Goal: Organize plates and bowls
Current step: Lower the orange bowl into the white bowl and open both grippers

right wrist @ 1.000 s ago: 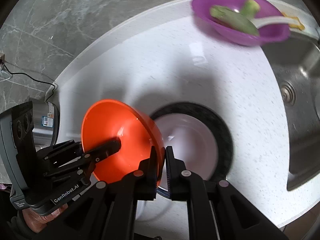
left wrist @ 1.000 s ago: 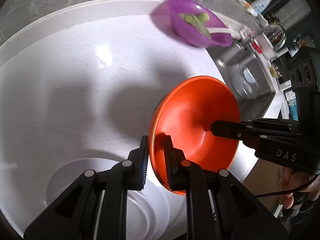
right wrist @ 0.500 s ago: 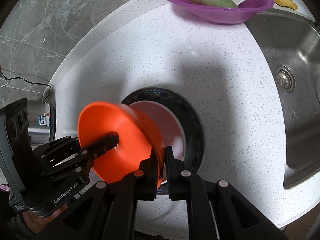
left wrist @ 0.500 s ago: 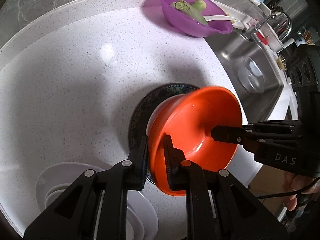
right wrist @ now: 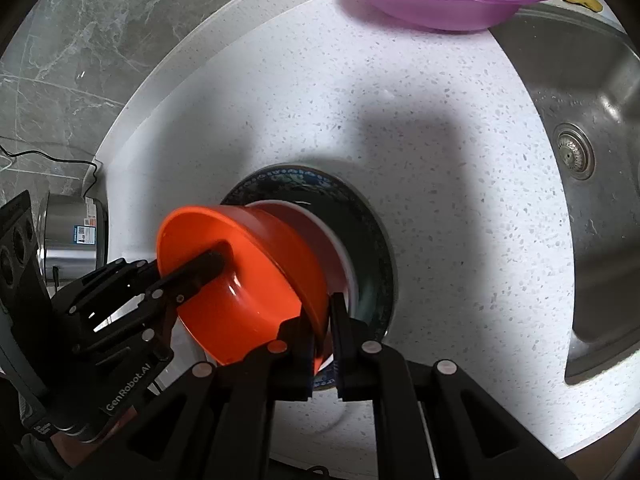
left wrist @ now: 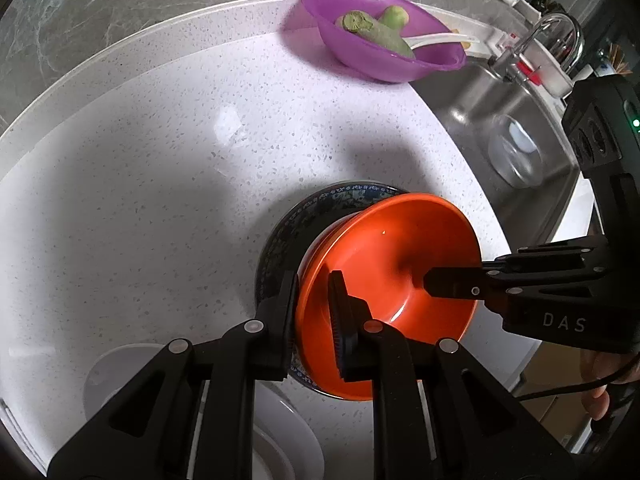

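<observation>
Left wrist view: left gripper [left wrist: 314, 312] and right gripper [right wrist: 320, 328], each clamped on opposite rims of glossy orange plastic bowl [left wrist: 392, 284], tilted over dark patterned plate [left wrist: 304, 216], centre counter. Step: stacking. Next: level, lower, release.

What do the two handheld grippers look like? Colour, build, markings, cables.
Both are matte black with angular linkage arms, silver pivot pins and ribbed pads. The left gripper reads "GenRobot.AI"; the right gripper reads "DAS", shows a green light on its body and trails a black cable.
</observation>
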{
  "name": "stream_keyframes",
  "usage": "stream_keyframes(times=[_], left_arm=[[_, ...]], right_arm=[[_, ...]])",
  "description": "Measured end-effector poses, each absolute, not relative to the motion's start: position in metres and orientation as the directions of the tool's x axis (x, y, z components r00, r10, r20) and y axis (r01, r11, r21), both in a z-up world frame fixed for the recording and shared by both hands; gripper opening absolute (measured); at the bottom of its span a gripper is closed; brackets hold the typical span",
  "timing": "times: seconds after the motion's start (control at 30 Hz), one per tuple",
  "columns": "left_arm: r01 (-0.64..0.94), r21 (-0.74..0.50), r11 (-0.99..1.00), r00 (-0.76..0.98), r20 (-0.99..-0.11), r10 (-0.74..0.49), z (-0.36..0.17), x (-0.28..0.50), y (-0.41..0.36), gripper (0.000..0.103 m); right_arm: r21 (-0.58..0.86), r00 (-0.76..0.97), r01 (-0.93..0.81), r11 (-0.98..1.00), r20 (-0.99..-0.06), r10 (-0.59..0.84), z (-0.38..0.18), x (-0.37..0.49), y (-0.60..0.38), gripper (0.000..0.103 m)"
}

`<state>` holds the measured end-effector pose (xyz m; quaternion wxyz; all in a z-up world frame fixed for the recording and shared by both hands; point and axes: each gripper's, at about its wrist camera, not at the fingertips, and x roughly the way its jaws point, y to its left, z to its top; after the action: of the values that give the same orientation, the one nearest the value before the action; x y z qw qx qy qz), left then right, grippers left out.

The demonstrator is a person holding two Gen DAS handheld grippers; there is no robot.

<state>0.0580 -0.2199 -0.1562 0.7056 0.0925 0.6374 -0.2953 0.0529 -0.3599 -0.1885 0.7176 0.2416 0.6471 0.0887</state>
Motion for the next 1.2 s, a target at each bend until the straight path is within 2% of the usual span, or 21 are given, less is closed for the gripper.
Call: stream_keyframes(times=[0.33, 0.5, 0.67, 0.87, 1.2], left_arm=[[0.473, -0.328, 0.818, 0.014, -0.925, -0.379, -0.148, 0.065, -0.193, 0.014], [0.441, -0.362, 0.821, 0.018, -0.911, -0.411, -0.142, 0.069, -0.178, 0.025], [0.437, -0.428, 0.791, 0.011, -0.877, -0.480, -0.131, 0.068, -0.168, 0.025], [0.415, -0.439, 0.797, 0.024, -0.870, -0.492, -0.128, 0.069, -0.153, 0.025], [0.336, -0.440, 0.833, 0.025, -0.880, -0.475, -0.139, 0.076, -0.126, 0.025]], right_arm=[[0.456, 0.127, 0.194, 0.869, -0.890, 0.439, -0.191, 0.056, -0.361, 0.009], [0.444, 0.115, 0.194, 0.874, -0.896, 0.430, -0.191, 0.059, -0.358, 0.009], [0.430, 0.108, 0.200, 0.880, -0.903, 0.417, -0.191, 0.060, -0.355, 0.012], [0.408, 0.100, 0.206, 0.889, -0.913, 0.396, -0.191, 0.062, -0.350, 0.013], [0.373, 0.086, 0.187, 0.909, -0.928, 0.363, -0.177, 0.068, -0.335, 0.040]])
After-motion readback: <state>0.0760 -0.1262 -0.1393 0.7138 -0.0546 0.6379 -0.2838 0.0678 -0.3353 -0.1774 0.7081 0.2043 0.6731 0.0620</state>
